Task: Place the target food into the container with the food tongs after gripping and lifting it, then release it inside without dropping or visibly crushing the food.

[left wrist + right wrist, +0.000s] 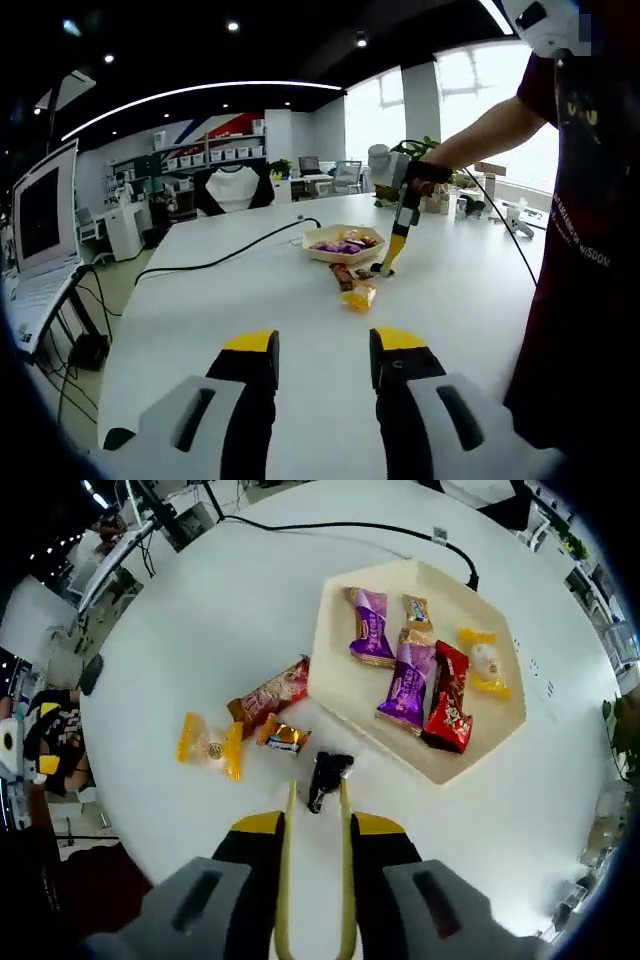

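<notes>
Right gripper view, looking steeply down on a white table. The right gripper is seen rising from the bottom edge, its black, yellow-tipped jaws closed on a pair of yellow food tongs. The tong tips are set either side of a small black-wrapped candy lying on the table; whether it is actually pinched cannot be told. Just left of it lie a small orange-and-blue candy, a red-orange snack bar and a yellow twist-wrapped candy. A cream hexagonal tray holds two purple packets, a red packet and small yellow sweets. A black cable is laid across the far table.
</notes>
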